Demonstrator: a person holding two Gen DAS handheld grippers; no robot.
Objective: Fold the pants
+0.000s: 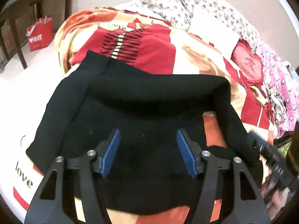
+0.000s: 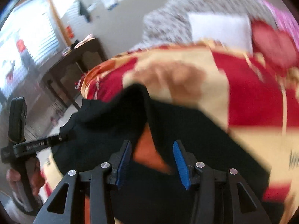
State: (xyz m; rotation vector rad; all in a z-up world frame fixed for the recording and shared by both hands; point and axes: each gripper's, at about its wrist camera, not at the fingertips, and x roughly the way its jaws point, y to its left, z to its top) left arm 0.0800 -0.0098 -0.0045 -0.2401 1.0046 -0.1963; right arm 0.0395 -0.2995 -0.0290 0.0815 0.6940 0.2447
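Observation:
Black pants (image 1: 142, 108) lie partly folded on a red, cream and orange bedspread (image 1: 198, 56). My left gripper (image 1: 148, 140) is open just above the dark cloth, blue pads apart and empty. My right gripper (image 2: 151, 149) is open over the black pants (image 2: 196, 130) and a bare orange patch of bedspread; the view is blurred. The right gripper also shows at the right edge of the left wrist view (image 1: 261, 145), next to a pant leg. The left gripper's handle, held by a hand, shows at the left of the right wrist view (image 2: 18, 140).
A floral quilt (image 1: 186, 1), a white pillow (image 1: 214, 29) and a red heart cushion (image 1: 250, 65) lie at the head of the bed. A dark wooden table (image 1: 22, 9) and a red bag (image 1: 40, 32) stand on the floor to the left.

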